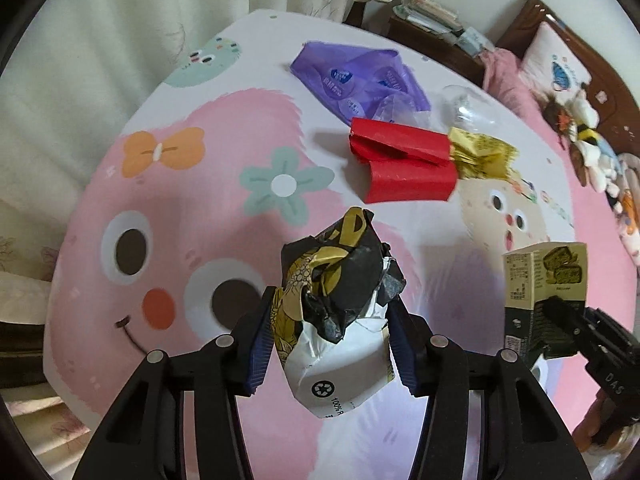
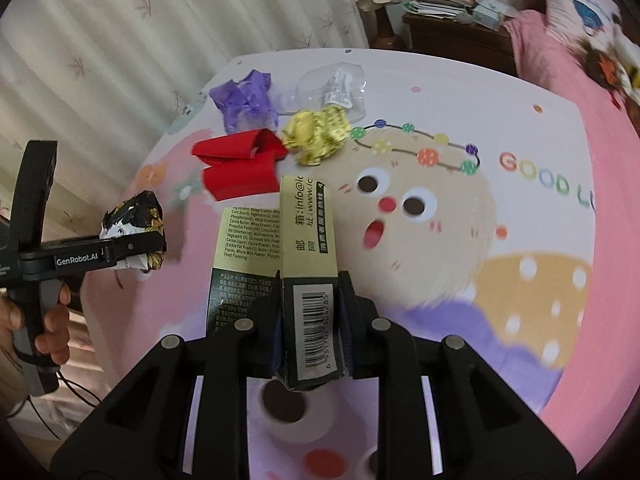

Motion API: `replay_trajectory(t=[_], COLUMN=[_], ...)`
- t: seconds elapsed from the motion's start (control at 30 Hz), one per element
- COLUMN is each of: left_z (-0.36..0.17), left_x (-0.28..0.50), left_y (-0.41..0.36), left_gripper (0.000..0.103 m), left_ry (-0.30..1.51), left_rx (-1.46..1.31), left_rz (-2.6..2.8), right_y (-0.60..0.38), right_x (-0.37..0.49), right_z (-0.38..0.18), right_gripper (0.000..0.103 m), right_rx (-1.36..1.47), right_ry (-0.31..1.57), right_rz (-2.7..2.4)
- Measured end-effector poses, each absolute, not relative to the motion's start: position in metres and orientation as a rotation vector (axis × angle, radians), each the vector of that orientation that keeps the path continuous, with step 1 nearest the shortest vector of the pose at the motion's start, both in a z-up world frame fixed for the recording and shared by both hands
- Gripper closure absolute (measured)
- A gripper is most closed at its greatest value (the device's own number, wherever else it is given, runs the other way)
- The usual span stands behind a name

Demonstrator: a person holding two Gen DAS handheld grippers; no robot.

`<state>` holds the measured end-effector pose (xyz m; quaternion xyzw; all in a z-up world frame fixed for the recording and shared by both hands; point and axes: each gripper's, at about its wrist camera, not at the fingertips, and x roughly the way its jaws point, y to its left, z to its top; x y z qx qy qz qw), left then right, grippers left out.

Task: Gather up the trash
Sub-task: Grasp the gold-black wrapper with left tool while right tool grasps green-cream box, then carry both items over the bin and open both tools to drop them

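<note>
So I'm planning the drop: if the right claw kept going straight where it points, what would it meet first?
Probably the printed table cover; the right claw, gripping the carton, aims right of the red wrapper. Depth is unclear.

Pale pleated curtains with a faint leaf print hang along the back, daylight glowing through them. A dark wooden nightstand stands in the corner — papers and boxes stacked on top — beside a wooden headboard and a pink cartoon-printed bedspread.
</note>
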<state>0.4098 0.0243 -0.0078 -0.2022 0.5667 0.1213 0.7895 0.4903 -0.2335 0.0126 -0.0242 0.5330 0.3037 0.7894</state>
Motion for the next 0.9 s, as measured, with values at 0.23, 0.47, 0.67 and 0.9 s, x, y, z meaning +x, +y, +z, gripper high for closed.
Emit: replay_trajectory(t=[0.23, 0.47, 0.67, 0.9], left_z=[0.038, 0.071, 0.080, 0.065], left_x=[0.346, 0.256, 0.186, 0.125], left_y=[0.036, 0.056, 0.076, 0.085], left_gripper=[0.052, 0.052, 0.052, 0.052], left_ry=[1.143, 1.107, 1.088, 1.122], left_rx=[-0.339, -0.209, -0.129, -0.083], left_rz=[0.135, -0.042, -0.159, -0.235], right_y=[-0.220, -0.192, -0.153, -0.121], right_x=[0.410, 0.292, 0.191, 0.110], right_z=[0.045, 0.084, 0.098, 0.096], right_gripper=[0.083, 0.083, 0.083, 0.083], right_rx=[0.022, 0.090, 0.133, 0.137], right_ry=[1.093, 1.009, 0.961, 0.984], right_rz=[0.559, 0.393, 0.273, 0.203])
